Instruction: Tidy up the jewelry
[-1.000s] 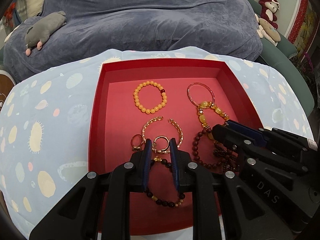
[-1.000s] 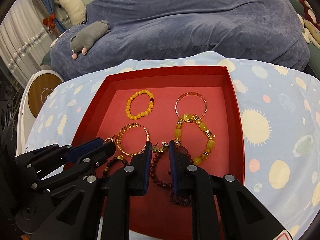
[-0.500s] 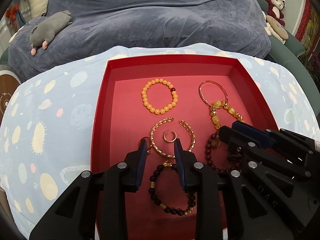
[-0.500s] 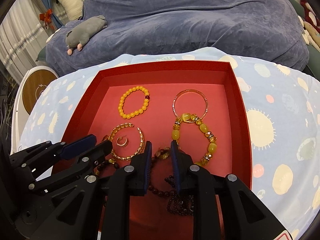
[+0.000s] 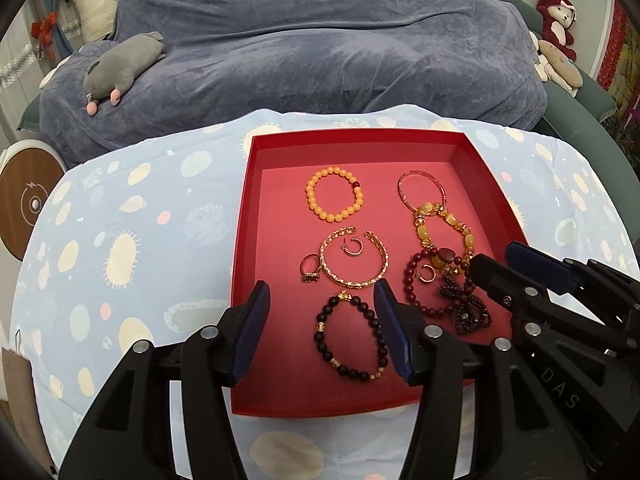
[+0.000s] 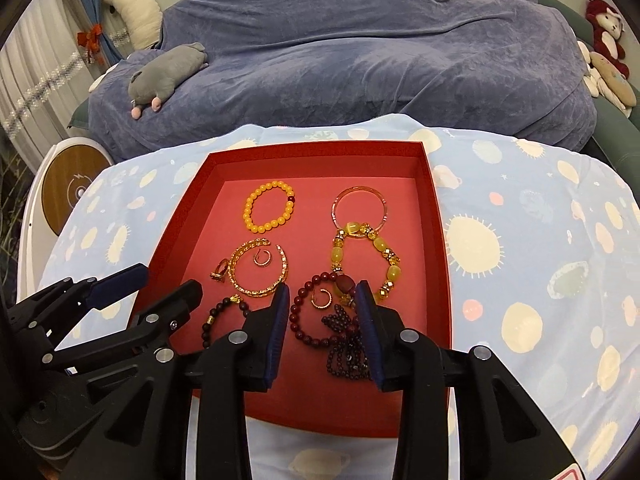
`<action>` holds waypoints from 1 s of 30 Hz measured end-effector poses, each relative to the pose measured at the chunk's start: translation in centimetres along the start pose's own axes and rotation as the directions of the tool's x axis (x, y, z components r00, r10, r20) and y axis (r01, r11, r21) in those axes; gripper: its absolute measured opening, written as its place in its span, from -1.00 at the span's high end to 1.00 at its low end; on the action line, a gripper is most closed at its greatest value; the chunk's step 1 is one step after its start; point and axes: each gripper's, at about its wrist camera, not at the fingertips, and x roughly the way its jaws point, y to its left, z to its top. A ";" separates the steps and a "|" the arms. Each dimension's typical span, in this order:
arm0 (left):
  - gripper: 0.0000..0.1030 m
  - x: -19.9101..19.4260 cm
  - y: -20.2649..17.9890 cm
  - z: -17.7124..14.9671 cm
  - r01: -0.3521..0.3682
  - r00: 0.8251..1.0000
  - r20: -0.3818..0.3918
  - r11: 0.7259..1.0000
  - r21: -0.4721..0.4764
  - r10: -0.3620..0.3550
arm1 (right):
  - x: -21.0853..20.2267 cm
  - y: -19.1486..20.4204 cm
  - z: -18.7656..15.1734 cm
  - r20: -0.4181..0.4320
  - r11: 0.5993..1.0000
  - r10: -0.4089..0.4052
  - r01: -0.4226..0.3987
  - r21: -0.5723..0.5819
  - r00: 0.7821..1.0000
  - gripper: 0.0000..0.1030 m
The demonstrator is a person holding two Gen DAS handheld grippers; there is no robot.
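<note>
Both claws hang spread and empty over the near end of the red tray (image 5: 240,248): the left claw (image 5: 320,328) straddles the dark bead bracelet (image 5: 352,340), the right claw (image 6: 322,320) the tangled garnet strands (image 6: 344,344). Just ahead lie two small hoop earrings, then a gold cuff (image 5: 354,264) and yellow bead bracelet (image 5: 334,196), apparently spaced to stay untangled.

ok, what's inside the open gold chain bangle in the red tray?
One small gold hoop earring lies inside the open gold chain bangle, on the red tray floor. Nothing covers it; a gold ring sits just outside.
</note>
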 end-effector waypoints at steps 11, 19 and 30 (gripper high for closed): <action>-0.37 -4.4 0.1 -2.5 -0.036 0.999 0.027 0.999 -0.040 0.037 | -4.8 0.1 -2.9 0.033 0.998 -0.061 0.060 0.021 0.998 0.04; -0.54 -6.2 -0.3 -4.8 -0.067 0.997 0.028 0.997 -0.032 0.068 | -7.1 -0.1 -5.5 0.044 0.994 -0.101 0.099 0.048 0.994 -0.19; -0.78 -7.3 0.4 -7.9 -0.092 0.996 0.011 0.993 -0.077 0.093 | -8.5 -0.2 -8.3 0.034 0.991 -0.118 0.115 0.068 0.992 -0.61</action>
